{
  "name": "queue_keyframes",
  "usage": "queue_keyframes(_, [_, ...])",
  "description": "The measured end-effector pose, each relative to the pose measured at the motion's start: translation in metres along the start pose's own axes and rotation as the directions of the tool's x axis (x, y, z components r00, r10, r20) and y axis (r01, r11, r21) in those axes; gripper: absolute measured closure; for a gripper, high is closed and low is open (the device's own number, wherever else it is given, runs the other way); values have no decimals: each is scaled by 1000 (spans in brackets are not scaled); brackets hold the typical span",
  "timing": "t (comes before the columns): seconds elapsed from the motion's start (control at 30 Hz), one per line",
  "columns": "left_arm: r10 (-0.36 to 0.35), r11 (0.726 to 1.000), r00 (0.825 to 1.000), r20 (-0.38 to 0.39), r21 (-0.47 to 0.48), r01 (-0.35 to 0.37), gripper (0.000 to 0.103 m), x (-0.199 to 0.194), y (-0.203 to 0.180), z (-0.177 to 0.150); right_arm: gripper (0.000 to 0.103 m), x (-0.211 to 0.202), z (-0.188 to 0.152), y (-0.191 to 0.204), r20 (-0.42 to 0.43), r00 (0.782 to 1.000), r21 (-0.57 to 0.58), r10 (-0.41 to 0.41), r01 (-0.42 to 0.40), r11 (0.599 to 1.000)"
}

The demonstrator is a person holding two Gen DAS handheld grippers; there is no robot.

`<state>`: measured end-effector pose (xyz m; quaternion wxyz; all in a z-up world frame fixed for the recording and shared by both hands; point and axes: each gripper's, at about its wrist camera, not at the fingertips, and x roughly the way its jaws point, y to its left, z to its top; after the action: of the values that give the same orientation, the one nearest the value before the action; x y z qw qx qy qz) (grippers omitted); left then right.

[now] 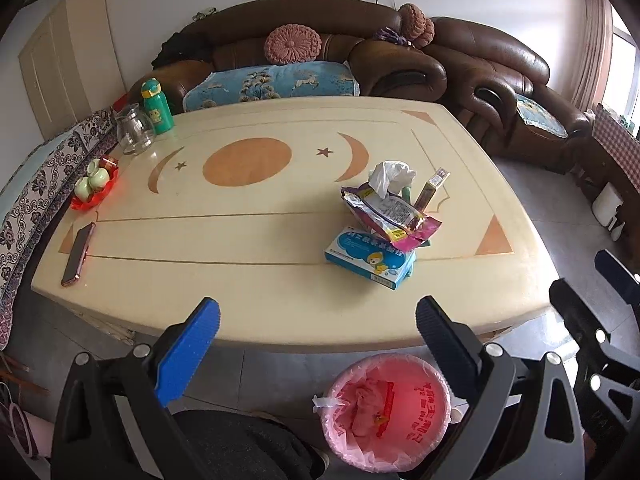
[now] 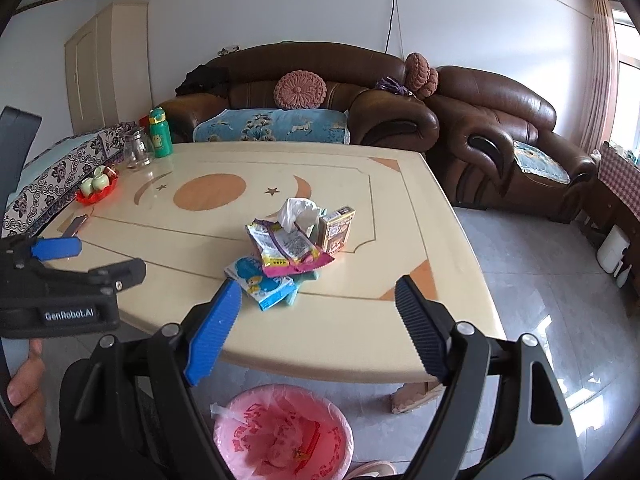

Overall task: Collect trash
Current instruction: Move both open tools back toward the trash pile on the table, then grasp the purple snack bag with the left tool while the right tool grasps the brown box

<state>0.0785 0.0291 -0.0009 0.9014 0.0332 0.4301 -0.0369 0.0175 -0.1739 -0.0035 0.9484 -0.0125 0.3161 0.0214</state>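
Both grippers hang above the near edge of the table [image 1: 224, 312], the left gripper [image 1: 318, 334] and right gripper [image 2: 318, 330] each spread wide with nothing between the fingers. The trash pile [image 2: 286, 250] — tissue, snack wrappers, a blue box, a small carton — sits right of the table's middle. The pink-lined bin [image 1: 386, 404] stands on the floor below that edge — its contents blurred, its rim partly hidden by gripper fingers.
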Motion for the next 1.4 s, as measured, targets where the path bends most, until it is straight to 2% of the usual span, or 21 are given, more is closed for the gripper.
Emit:
queue_keyframes(0.53, [6,1000,997,-72,14,-5,7,65,-9,27,25,60,17,-18,-44,999,19,-10,11,1000])
queue_keyframes(0.87, [25,1000,996,-81,18,-24,7,91,-13,44,24,96,27,-23,-60,998,21,-1,3,1000])
queue_keyframes(1.23, [-19,1000,992,-124,-24,16,7,143,-14,69,24,139,35,-38,-86,996,50,-20,24,998])
queue_keyframes(1.4, [-114,990,979,-170,-97,99,7,174,-11,85,24,162,35,-46,-104,994,64,-28,35,997])
